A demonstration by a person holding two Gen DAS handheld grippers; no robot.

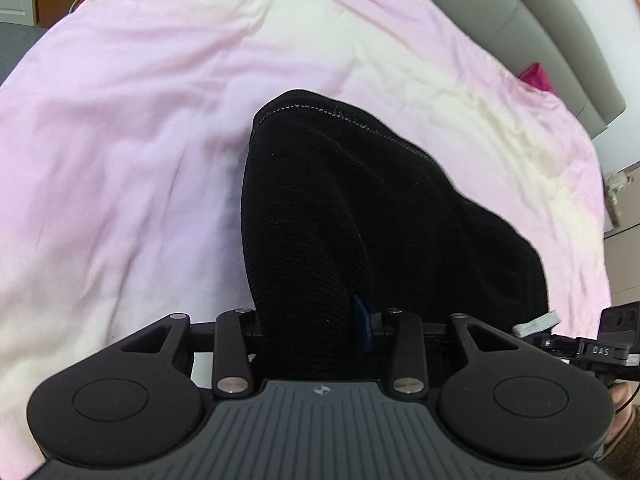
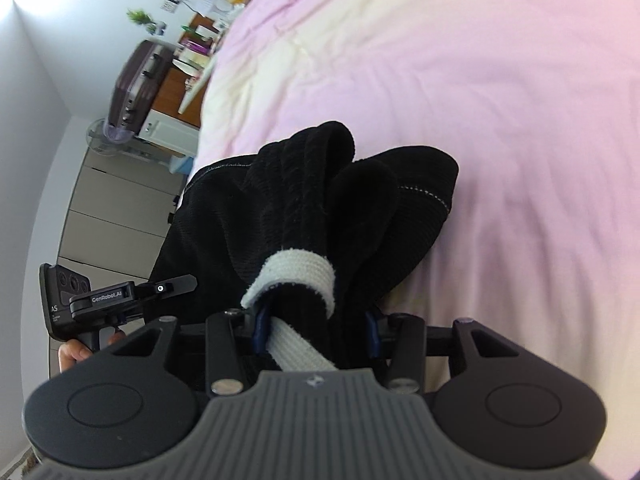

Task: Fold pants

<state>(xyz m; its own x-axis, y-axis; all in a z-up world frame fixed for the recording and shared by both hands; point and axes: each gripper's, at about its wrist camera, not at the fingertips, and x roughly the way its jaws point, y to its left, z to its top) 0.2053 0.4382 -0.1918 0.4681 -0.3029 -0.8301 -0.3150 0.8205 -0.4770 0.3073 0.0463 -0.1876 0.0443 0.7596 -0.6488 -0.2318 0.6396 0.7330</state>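
Note:
The black ribbed pants (image 1: 340, 208) hang from both grippers above the pink bed sheet (image 1: 120, 160). My left gripper (image 1: 316, 328) is shut on a thick fold of the black fabric; a blue finger pad (image 1: 362, 326) shows at the cloth's right side. In the right wrist view the pants (image 2: 320, 208) are bunched, with a white drawstring (image 2: 296, 276) looped round the bunch. My right gripper (image 2: 316, 328) is shut on the bunch and the drawstring, between blue pads (image 2: 260, 326). The left gripper's body (image 2: 80, 300) shows at the left of that view, close beside.
The pink and cream sheet (image 2: 480, 120) covers the bed. A grey headboard (image 1: 540, 20) stands at the back right with a magenta cloth (image 1: 534, 76) beside it. Left of the bed are a dark suitcase (image 2: 140, 80), a cluttered wooden desk (image 2: 180, 68) and grey drawers (image 2: 112, 208).

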